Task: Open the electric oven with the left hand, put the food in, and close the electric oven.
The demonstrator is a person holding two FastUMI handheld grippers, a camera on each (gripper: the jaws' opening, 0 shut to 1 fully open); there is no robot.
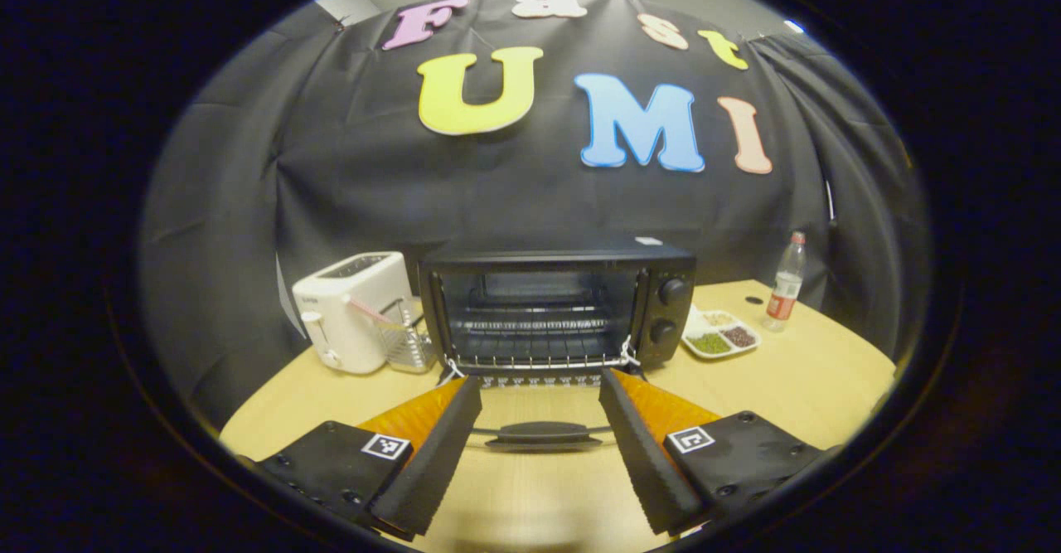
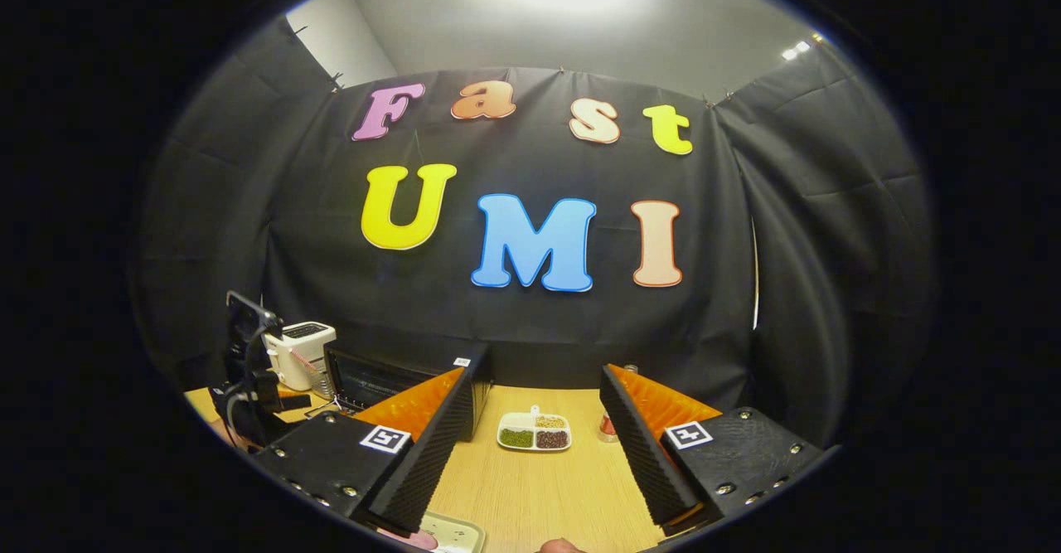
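Note:
The black electric oven [image 1: 673, 264] stands mid-table with its glass door folded down flat toward me, and the wire rack inside is bare. The door's handle [image 1: 539, 435] lies between the fingers of my left gripper [image 1: 539, 380], which is open and not touching it. In the right gripper view, my right gripper [image 2: 537, 379] is open and holds nothing, above the wooden table [image 2: 539, 487]. A pale tray [image 2: 456, 532] with something pink [image 2: 412, 540] on it peeks in at the bottom edge, under the left finger. The oven [image 2: 373, 383] sits far left, with the left gripper [image 2: 249, 371] in front of it.
A white toaster [image 1: 352, 308] and a metal grater [image 1: 406, 337] stand left of the oven. To its right sit a white divided dish of beans [image 1: 719, 333] and a red-labelled bottle [image 1: 786, 281]. The black cloth wall closes the back.

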